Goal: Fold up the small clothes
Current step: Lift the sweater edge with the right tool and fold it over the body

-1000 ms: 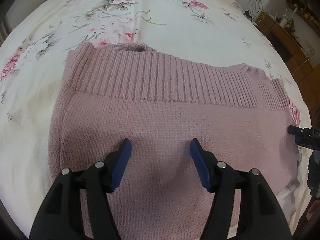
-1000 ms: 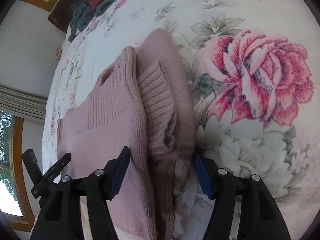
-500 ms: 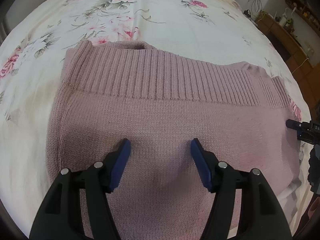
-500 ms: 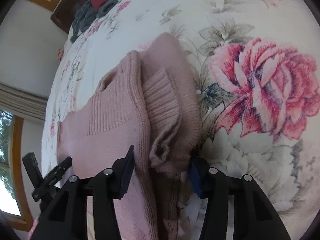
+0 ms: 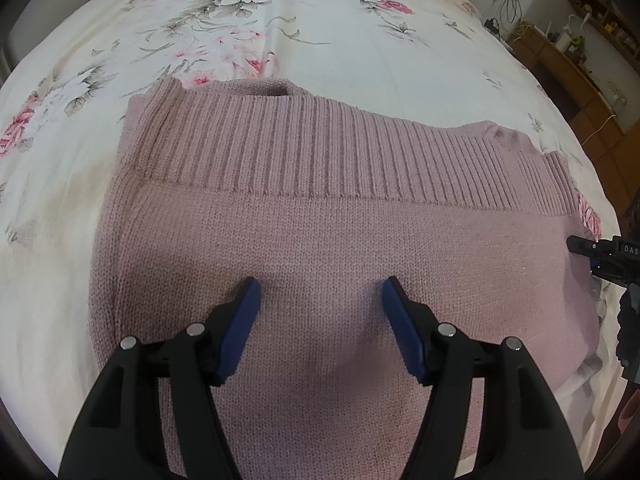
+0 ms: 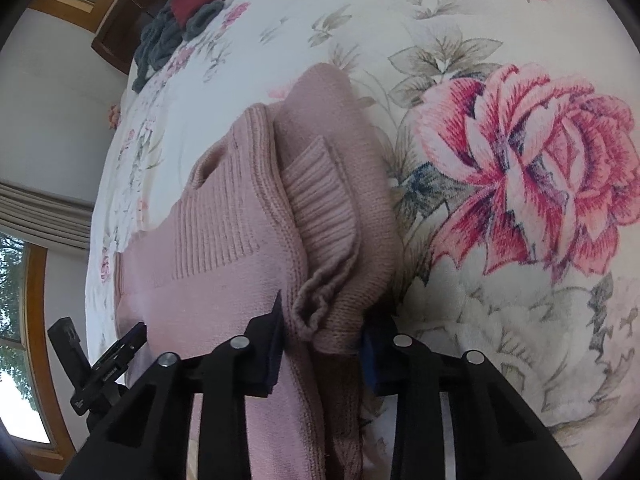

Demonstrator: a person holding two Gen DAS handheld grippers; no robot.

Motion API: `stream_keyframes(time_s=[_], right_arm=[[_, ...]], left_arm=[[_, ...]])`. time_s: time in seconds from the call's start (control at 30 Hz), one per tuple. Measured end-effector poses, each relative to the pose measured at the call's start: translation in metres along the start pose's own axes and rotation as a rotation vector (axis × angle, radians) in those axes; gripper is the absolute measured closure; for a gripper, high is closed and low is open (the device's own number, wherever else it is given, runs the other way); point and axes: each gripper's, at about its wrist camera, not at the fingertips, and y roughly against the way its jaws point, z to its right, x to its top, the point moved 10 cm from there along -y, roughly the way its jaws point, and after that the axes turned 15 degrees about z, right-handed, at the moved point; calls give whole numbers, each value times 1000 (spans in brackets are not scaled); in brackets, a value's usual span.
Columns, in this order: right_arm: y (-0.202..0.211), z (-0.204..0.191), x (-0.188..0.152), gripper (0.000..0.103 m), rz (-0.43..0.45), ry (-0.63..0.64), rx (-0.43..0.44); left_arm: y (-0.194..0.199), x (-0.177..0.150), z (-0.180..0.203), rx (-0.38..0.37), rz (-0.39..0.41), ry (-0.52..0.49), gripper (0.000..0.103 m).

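Right now the pink sweater [image 5: 320, 216] lies flat across the middle of the left wrist view on the flowered bedsheet [image 5: 320, 52], its ribbed hem toward the top of the frame. The left gripper [image 5: 320, 300] hovers low in that frame with its blue pads apart, holding nothing. In the right wrist view, the right gripper [image 6: 322, 332] at bottom centre is clamped on the bunched sleeve [image 6: 332, 240] at the sweater's edge. The bite looks thick and uneven, so layers could slip out as the sleeve is carried over. With the left gripper not pinning the body, the whole sweater may drag and wrinkle.
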Motion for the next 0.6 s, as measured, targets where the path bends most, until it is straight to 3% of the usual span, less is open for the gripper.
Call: stream_keyframes(time_s=[0.17,0.33,0.47,0.6], right_arm=[[19,-28,7,75,41,86,-55],[35,-91,12,76,54,213,-30],[29,-148,2,76,29,326,-16],[9,-178,-14,76,-4,399,-41]], left_arm=[[11,6,0,-13,3,25,39],[28,11,-9,-26,31,67,39],[38,16,-18,-30,51,84,39],[44,19,-23,-44,61,109,39]])
